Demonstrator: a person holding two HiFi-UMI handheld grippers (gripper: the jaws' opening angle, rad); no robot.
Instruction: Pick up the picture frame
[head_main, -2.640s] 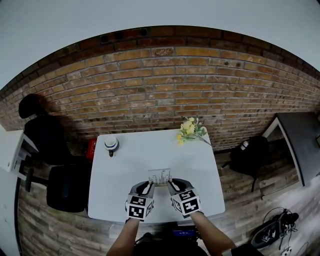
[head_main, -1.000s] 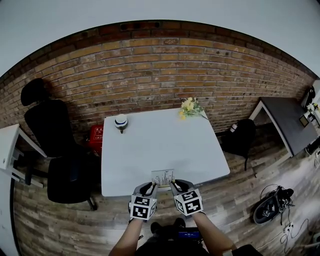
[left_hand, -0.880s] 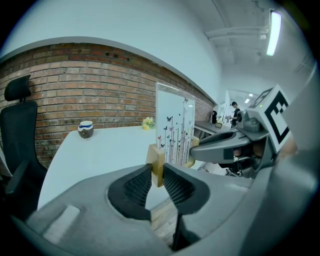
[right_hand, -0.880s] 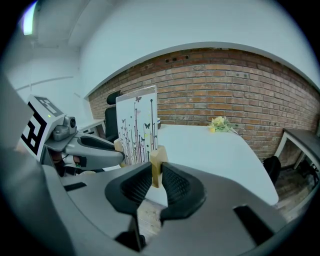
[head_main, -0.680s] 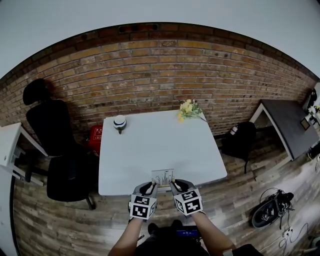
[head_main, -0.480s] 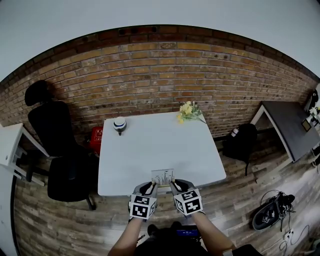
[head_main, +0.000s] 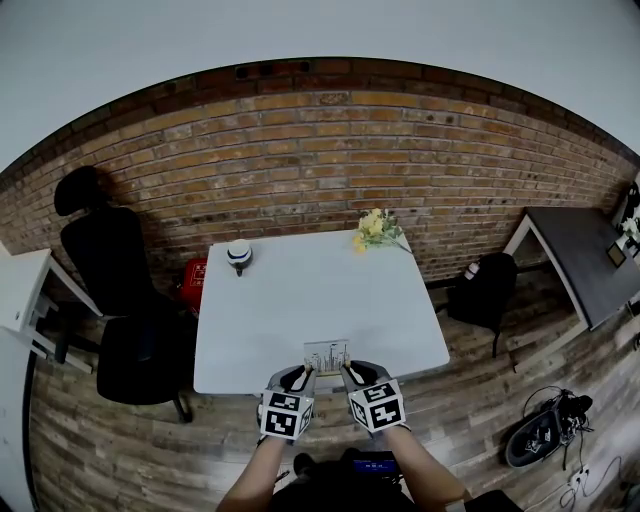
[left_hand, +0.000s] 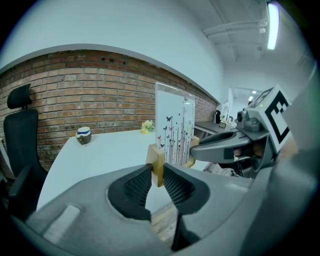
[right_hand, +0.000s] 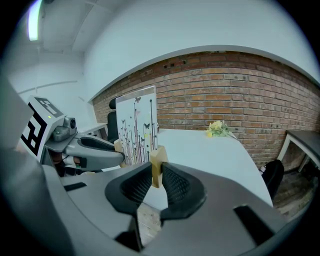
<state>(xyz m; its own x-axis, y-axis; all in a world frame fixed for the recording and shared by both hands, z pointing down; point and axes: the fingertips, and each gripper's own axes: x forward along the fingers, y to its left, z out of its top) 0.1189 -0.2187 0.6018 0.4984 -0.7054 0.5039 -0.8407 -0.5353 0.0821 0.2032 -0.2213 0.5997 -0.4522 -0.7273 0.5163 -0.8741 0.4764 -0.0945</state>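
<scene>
Upright, butterfly-print picture frame (head_main: 326, 353) — left hand-held gripper (left_hand: 157, 179), right hand-held gripper (right_hand: 157, 176) pinching wooden feet (left_hand: 158, 165).

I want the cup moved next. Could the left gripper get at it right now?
Probably not yet: the left gripper is shut on the wooden foot of the picture frame, and the cup stands at the far left corner of the table. Only bare tabletop lies between them.

Picture frame (head_main: 326, 354) base partly hidden.
</scene>
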